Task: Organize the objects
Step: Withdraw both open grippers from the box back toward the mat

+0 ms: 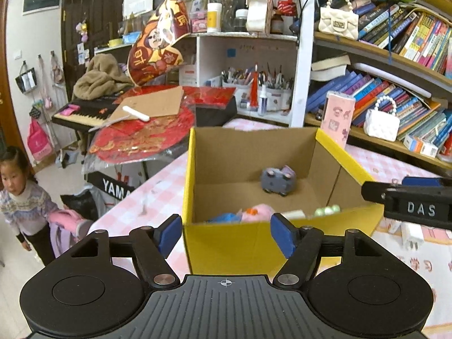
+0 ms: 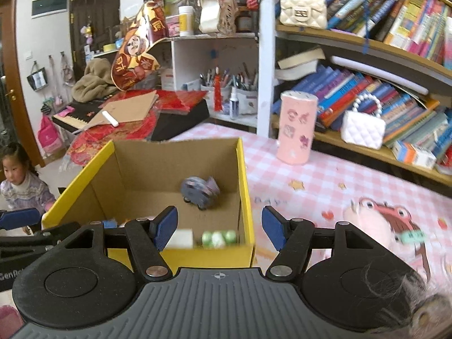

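A yellow cardboard box (image 1: 262, 237) with plain brown inner walls stands open on a worktop (image 2: 325, 180) covered by a pink-and-white checked cloth. Inside, toward the back, sits a small grey toy car (image 1: 278, 180) on black wheels. Along the near wall lie a pink soft toy (image 1: 255, 213), something blue beside it, a small white block (image 2: 180, 238) and a cluster of pale green balls (image 2: 219, 238). The left claw (image 1: 226, 236) hovers just in front of the box's near wall, its blue pads spread apart with nothing between them. The right claw (image 2: 219, 228) hangs over the box's near right corner, also spread and empty; its pads touch nothing. Each claw shows at the edge of the other's view. To the right of the box, on the cloth, stands an upright pink can (image 2: 296, 128) with stickers. Behind it a bookshelf (image 2: 367, 45) holds rows of books and two small quilted handbags with pearl handles. A keyboard (image 1: 84, 113) piled with red decorations stands at left, and a child (image 1: 22, 197) stands on the floor nearby.
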`<state>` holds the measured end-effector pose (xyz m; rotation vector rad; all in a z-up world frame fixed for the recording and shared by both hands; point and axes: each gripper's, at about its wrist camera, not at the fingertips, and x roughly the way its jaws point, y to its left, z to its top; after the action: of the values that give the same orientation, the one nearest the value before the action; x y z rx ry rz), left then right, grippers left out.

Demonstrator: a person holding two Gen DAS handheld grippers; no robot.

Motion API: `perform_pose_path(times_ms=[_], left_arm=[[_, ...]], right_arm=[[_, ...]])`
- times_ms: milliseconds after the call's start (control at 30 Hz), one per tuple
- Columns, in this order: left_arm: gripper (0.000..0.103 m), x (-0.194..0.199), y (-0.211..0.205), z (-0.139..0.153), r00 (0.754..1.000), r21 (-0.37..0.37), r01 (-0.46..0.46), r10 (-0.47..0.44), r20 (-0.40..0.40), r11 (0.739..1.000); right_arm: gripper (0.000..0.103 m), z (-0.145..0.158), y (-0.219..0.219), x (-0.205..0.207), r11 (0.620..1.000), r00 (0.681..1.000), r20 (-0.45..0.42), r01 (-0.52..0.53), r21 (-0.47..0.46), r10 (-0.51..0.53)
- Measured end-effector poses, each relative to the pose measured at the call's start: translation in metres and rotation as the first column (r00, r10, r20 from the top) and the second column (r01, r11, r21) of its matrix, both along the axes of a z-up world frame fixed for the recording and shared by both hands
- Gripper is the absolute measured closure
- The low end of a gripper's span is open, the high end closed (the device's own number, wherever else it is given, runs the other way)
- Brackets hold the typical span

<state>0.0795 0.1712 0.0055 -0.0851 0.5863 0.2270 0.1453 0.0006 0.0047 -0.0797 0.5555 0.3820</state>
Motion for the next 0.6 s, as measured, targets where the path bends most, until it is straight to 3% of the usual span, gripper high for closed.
perform_pose_path(times_ms=[600], left_arm=[[0.02,-0.054,-0.002,-0.019,0.997,0.0,0.026,-0.026,-0.069,1.0]], right_arm=[[0.036,-0.033,0.003,-0.082,0.994,0.993,-0.068,0.092,-0.059,-0.096]])
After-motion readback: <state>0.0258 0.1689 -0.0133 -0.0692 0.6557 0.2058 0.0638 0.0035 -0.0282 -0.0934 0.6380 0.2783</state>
